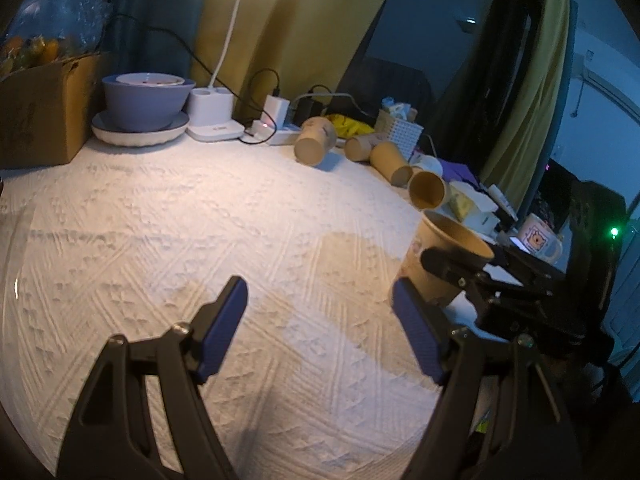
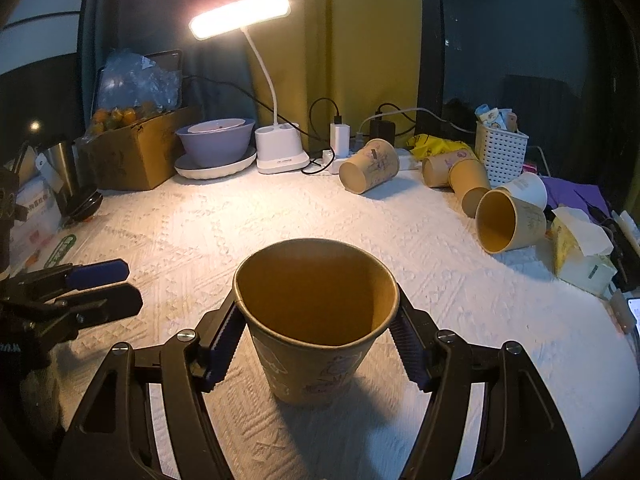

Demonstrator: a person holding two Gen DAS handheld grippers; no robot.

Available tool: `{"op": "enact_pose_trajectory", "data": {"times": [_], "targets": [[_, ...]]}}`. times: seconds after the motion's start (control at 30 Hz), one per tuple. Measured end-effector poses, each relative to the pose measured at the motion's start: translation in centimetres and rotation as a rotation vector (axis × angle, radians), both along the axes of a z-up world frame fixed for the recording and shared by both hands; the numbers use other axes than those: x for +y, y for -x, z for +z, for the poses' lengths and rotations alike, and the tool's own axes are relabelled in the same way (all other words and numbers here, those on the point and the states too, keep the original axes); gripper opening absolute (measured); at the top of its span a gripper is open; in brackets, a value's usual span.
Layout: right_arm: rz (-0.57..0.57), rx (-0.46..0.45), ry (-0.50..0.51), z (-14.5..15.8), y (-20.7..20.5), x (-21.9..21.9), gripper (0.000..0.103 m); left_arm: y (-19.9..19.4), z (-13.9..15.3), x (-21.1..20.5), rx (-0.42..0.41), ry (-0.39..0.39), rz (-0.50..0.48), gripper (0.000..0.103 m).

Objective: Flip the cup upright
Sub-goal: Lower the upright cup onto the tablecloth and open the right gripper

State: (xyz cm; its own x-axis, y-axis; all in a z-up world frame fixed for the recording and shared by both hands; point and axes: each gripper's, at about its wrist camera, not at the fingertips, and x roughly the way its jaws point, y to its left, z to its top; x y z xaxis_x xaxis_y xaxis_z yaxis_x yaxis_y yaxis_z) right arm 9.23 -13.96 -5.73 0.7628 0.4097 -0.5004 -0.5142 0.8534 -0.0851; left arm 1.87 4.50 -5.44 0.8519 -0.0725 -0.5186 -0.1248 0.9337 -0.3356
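A brown paper cup point(image 2: 316, 328) stands upright on the white cloth, mouth up, between the fingers of my right gripper point(image 2: 316, 340). Both blue pads touch its sides just below the rim. The same cup shows in the left wrist view point(image 1: 440, 264), held by the right gripper's black fingers point(image 1: 452, 268). My left gripper point(image 1: 320, 320) is open and empty over bare cloth, left of the cup. It shows in the right wrist view point(image 2: 100, 284) at the left edge.
Several paper cups lie on their sides at the back right, one by the power strip point(image 2: 370, 166) and one with its mouth toward me point(image 2: 508, 222). A desk lamp point(image 2: 276, 152), stacked bowls point(image 2: 216, 144), a cardboard box point(image 2: 136, 152), a white basket point(image 2: 500, 152) and a tissue box point(image 2: 580, 252) line the edges.
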Motion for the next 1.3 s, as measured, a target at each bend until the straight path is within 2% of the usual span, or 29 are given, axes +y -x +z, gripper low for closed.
{"op": "enact_pose_trajectory", "data": {"times": [0.63,0.73,0.8,0.87,1.07,1.3], "targets": [[0.031,0.006,0.019,-0.9,1.1,0.0,0.072,-0.5,-0.2,-0.4,0.034,-0.046,0.039,0.076],[0.035,0.0,0.017,-0.9,1.2,-0.2,0.073,-0.6,-0.2,-0.7,0.04,-0.063,0.046,0.076],[0.039,-0.003,0.017,-0.9,1.4,-0.3,0.079,-0.5,-0.1,-0.8,0.04,-0.077,0.052,0.076],[0.043,-0.004,0.016,-1.0,1.6,-0.5,0.081,-0.4,0.0,-1.0,0.039,-0.093,0.058,0.076],[0.051,0.004,0.004,-1.0,2.5,-1.4,0.081,0.1,0.3,-2.1,0.031,-0.149,0.064,0.076],[0.044,0.007,-0.018,-0.9,4.1,-3.0,0.082,0.8,1.0,-4.1,0.014,-0.169,0.049,0.076]]}}
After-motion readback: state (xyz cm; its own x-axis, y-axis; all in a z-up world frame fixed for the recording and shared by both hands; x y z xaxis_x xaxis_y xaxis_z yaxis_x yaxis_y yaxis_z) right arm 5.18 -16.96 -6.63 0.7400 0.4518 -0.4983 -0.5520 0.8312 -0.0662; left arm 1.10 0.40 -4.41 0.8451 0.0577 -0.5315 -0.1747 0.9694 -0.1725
